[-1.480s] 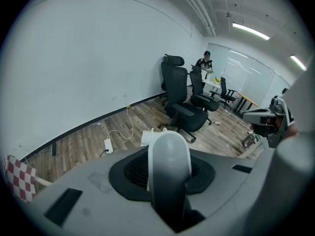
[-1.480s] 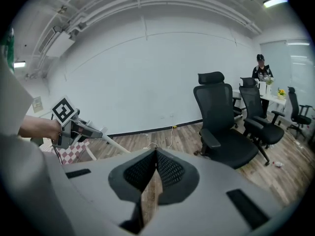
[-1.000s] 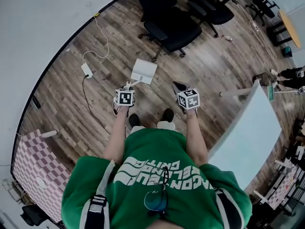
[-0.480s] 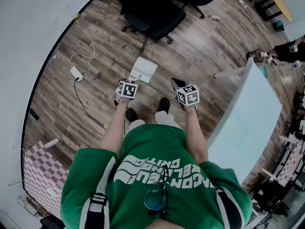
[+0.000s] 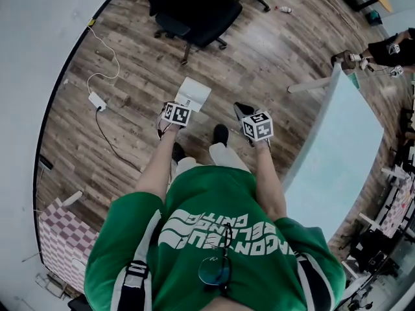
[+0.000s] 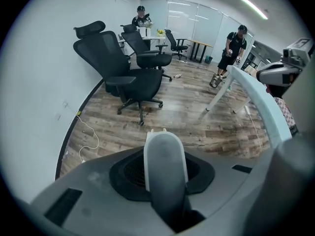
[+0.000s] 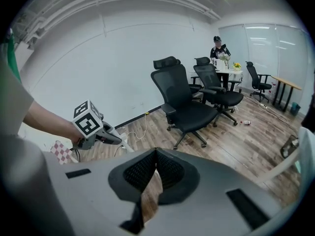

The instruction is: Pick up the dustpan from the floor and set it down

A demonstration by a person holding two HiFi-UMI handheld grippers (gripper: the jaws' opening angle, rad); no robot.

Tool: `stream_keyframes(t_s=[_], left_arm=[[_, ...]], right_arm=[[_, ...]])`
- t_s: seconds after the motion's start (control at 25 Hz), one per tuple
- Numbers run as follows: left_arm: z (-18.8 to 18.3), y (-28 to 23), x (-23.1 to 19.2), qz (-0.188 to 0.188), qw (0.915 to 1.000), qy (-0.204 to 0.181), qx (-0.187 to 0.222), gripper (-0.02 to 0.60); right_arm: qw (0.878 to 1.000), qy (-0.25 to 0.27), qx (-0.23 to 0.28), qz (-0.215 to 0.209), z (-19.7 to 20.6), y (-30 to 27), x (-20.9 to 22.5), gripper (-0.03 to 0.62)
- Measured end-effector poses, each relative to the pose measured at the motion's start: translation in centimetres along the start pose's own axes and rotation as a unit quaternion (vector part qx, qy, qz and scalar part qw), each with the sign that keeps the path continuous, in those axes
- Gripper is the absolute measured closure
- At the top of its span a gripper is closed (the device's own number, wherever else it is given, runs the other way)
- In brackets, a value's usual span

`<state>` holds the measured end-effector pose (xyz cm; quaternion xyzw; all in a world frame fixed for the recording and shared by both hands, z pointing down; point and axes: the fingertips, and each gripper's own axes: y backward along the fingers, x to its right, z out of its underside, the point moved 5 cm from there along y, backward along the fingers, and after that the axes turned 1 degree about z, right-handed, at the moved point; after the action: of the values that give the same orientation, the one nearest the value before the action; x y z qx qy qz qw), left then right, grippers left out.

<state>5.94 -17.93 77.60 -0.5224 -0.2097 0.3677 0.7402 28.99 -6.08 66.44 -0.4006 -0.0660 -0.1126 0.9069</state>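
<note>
Carry step, holding white dustpan [image 5: 194, 94] by its handle [image 6: 165, 166] in clenched left tongs [image 5: 181, 107], with right tongs [image 7: 156, 154] clenched empty; next likely calls for lowering it flat onto wood floor [image 5: 130, 109], then releasing.

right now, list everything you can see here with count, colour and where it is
dustpan: one, white, ahead of the person's feet, handle clamped in the left gripper
office chairs: several, black, beyond the dustpan
cable with adapter: one, white, on the floor by the wall
table: one, pale, on the person's right
checkered mat: one, pink and white, by the wall
other people: two, dark clothes, far end of the room
floor: brown wood planks
shirt: green, on the person
left gripper: shut on the dustpan handle
right gripper: shut, empty
</note>
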Motion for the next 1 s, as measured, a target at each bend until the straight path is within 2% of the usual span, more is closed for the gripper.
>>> stream_keyframes(t_s=[0.32,0.64,0.84,1.0], left_arm=[[-0.4,-2.3,0.3,-0.003,0.9997,-0.014,-0.022,0.477],[-1.0,-4.0,0.1,-0.021,0.9988,-0.026,-0.035,0.477],[-2.2,-4.4,-0.2,-0.025,0.9985,-0.034,-0.036,0.477],[-3.1,-4.1,0.2,-0.031,0.9978,-0.056,-0.018,0.477]], right_arm=[[1.000,-0.012,-0.014,0.004,1.4,0.1,1.3,0.586],[1.000,-0.012,-0.023,0.008,1.9,0.5,2.0,0.586],[1.000,-0.011,-0.028,0.008,2.1,0.3,1.9,0.586],[1.000,-0.011,-0.024,0.011,1.7,0.6,2.3,0.586]])
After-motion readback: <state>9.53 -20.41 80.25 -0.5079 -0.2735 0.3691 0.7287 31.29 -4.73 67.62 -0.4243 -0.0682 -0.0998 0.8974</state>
